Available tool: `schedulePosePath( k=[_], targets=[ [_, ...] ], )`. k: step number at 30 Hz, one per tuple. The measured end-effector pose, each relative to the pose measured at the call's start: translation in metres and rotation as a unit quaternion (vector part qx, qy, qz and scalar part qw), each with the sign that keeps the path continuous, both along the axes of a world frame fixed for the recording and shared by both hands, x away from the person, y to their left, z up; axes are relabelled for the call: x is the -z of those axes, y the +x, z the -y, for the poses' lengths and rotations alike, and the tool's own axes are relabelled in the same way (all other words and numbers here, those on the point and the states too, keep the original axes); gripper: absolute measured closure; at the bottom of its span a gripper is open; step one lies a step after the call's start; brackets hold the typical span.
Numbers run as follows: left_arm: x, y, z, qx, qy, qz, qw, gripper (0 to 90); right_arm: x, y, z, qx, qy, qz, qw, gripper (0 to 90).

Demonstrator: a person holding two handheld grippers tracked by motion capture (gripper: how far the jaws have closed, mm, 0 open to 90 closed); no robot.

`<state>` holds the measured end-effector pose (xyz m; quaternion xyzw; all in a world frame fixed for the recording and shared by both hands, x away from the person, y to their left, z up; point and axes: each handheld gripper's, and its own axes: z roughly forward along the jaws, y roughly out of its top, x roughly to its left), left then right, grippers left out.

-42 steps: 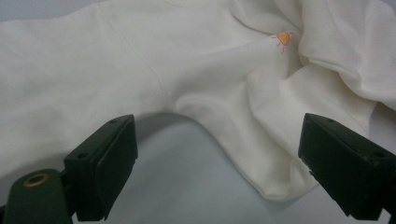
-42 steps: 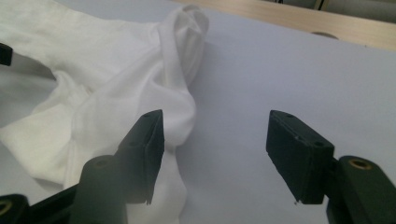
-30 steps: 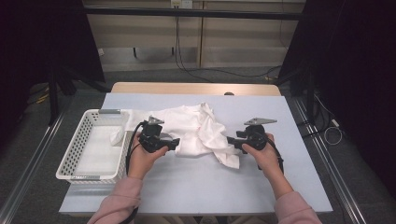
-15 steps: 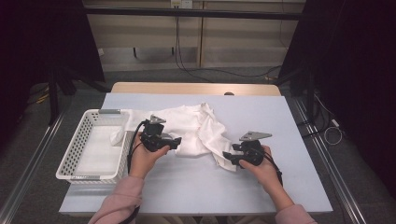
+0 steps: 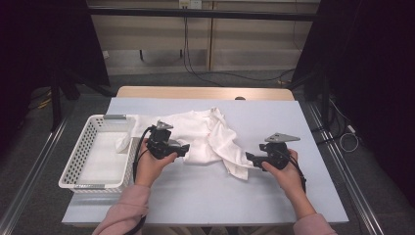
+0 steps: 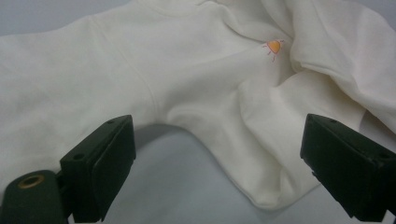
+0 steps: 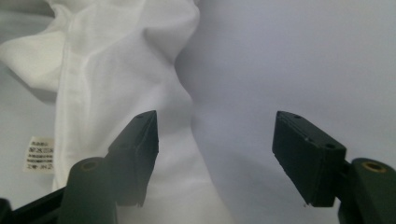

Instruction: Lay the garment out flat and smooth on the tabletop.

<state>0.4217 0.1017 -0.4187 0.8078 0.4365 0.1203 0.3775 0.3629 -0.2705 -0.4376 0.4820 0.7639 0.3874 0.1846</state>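
A crumpled white garment [image 5: 205, 134] lies on the light blue table [image 5: 210, 196], one end reaching the basket. My left gripper [image 5: 185, 148] rests at its near left edge. In the left gripper view the left gripper [image 6: 217, 135] stands wide open over a fold of the garment [image 6: 187, 70], which has a small orange sun print [image 6: 274, 46]. My right gripper [image 5: 249, 157] sits at the garment's near right tail [image 5: 239, 169]. In the right gripper view the right gripper [image 7: 217, 123] is open and has just been opening; the cloth [image 7: 116, 70] lies under its left jaw, and the pads do not press on it.
A white perforated basket [image 5: 80, 156] stands at the table's left, with cloth hanging over its right rim. A sewn-in care label [image 7: 39, 153] shows on the garment. Bare table stretches in front of and to the right of the garment.
The right gripper has shifted toward the table's near edge and slightly right, and the garment's tail now stretches farther toward the front. The left gripper has stayed put.
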Motion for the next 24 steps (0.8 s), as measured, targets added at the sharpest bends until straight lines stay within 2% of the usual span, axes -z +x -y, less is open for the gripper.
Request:
schedulePosePath(
  k=[1,2,7,10,11,13,15,16,17,18,19,24],
  targets=[
    [0.000,0.000,0.000,0.000,0.000,0.000,1.0000,10.5,0.001,-0.001,0.002,0.002,0.000,-0.006,1.0000,37.1],
    [0.001,-0.001,0.001,-0.009,-0.013,0.001,0.9999,10.5,0.001,-0.001,0.002,0.002,0.000,-0.006,1.0000,37.1],
    [0.001,-0.001,0.002,-0.005,-0.010,0.001,0.9999,10.5,0.009,-0.006,0.005,-0.005,-0.008,-0.013,0.9999,45.2],
    [0.000,-0.001,0.002,-0.007,-0.012,0.004,0.9999,10.5,0.015,-0.010,0.001,-0.015,-0.025,-0.018,0.9994,47.6],
    [0.000,-0.001,0.002,-0.008,-0.012,0.005,0.9999,10.5,0.018,-0.011,-0.001,-0.016,-0.032,-0.024,0.9991,51.3],
    [0.000,-0.001,0.002,-0.007,-0.012,0.004,0.9999,10.5,0.020,-0.011,-0.002,-0.020,-0.037,-0.019,0.9989,52.8],
    [0.000,-0.002,0.003,-0.005,-0.011,0.004,0.9999,10.5,0.020,-0.013,-0.005,-0.030,-0.040,-0.016,0.9987,66.4],
    [0.000,-0.002,0.003,-0.005,-0.011,0.004,0.9999,10.5,0.020,-0.013,-0.005,-0.030,-0.040,-0.016,0.9987,66.4],
    [0.000,-0.001,0.003,-0.004,-0.010,0.004,0.9999,10.6,0.021,-0.015,-0.008,-0.033,-0.037,-0.012,0.9987,78.8],
    [0.001,-0.001,0.003,-0.005,-0.010,0.004,0.9999,10.6,0.021,-0.015,-0.008,-0.033,-0.037,-0.012,0.9987,78.8],
    [0.001,-0.002,0.005,-0.007,-0.009,0.003,0.9999,10.6,0.020,-0.017,-0.010,-0.040,-0.032,-0.015,0.9986,87.6],
    [-0.001,-0.002,0.006,-0.005,-0.011,0.005,0.9999,11.0,0.020,-0.017,-0.011,-0.040,-0.029,-0.016,0.9986,89.0]
  ],
)
